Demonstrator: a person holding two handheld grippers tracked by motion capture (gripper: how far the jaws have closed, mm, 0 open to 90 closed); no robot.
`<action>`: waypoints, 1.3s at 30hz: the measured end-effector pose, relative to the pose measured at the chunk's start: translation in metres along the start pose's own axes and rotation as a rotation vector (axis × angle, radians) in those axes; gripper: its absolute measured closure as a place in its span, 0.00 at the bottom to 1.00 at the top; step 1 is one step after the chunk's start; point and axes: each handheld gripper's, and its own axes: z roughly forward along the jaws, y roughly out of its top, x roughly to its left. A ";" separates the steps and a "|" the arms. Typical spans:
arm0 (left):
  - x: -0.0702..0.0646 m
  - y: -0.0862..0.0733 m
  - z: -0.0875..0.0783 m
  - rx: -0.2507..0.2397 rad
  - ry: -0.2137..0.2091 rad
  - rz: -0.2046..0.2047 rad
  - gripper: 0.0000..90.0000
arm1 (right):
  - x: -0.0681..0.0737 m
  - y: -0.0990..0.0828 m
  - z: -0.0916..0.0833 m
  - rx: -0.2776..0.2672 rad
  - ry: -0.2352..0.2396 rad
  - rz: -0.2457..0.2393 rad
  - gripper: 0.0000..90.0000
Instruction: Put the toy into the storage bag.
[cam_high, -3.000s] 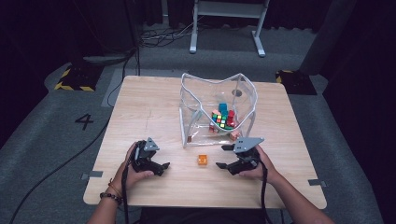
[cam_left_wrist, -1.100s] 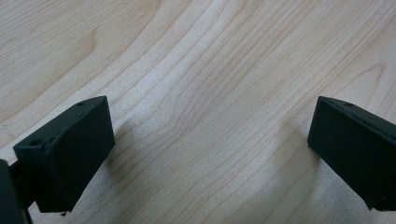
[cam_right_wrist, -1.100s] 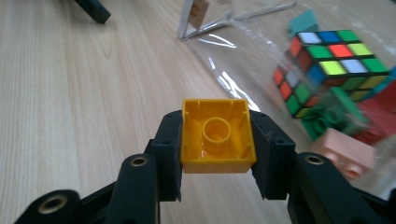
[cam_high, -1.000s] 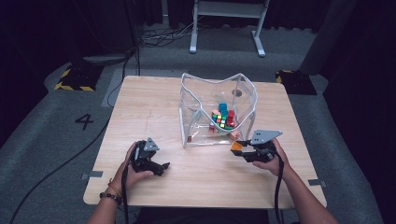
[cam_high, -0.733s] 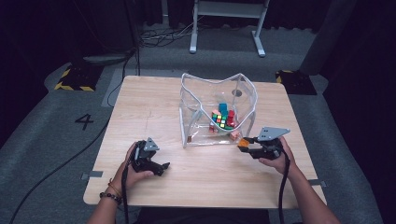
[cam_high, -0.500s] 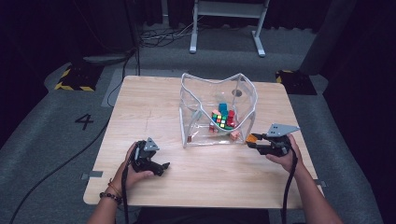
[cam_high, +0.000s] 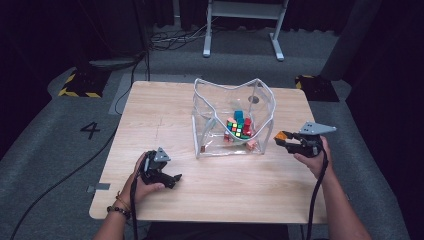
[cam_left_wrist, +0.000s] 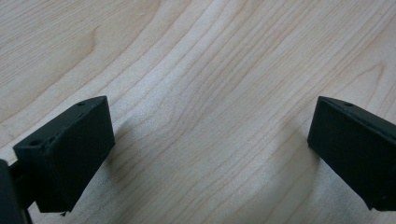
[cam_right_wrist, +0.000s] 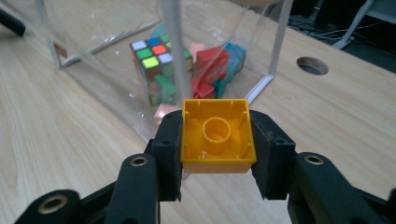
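My right gripper (cam_high: 281, 137) (cam_right_wrist: 218, 140) is shut on an orange-yellow toy brick (cam_right_wrist: 217, 135) (cam_high: 280, 135), whose hollow underside faces the camera. It hangs just right of a clear plastic bag-like bin (cam_high: 265, 100) (cam_right_wrist: 173, 42) on the wooden table. Inside the bin lie a colour cube (cam_high: 235, 127) (cam_right_wrist: 156, 58) and several red and teal blocks (cam_right_wrist: 217, 63). My left gripper (cam_high: 172, 180) (cam_left_wrist: 210, 140) rests open near the table's front left, its jaws wide over bare wood.
The table (cam_high: 160, 115) has a round cable hole (cam_right_wrist: 312, 65) (cam_high: 253, 99) behind the bin. A white stand (cam_high: 242, 20) and cables lie on the grey floor beyond the table. A "4" mark (cam_high: 92, 130) is on the floor at left.
My right gripper picked the orange brick up from the table in front of the bin and carried it rightward and slightly up to the bin's right side. The left gripper stayed still.
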 end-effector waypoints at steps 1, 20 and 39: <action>0.000 0.000 0.000 0.000 0.000 0.000 0.01 | 0.000 0.000 0.000 0.000 0.000 0.000 0.66; 0.000 0.000 0.000 0.000 0.000 0.000 0.01 | -0.030 0.069 0.000 -0.035 -0.105 -0.020 0.66; 0.000 0.000 0.000 0.000 0.000 0.000 0.01 | -0.033 0.138 -0.002 -0.090 -0.093 -0.044 0.66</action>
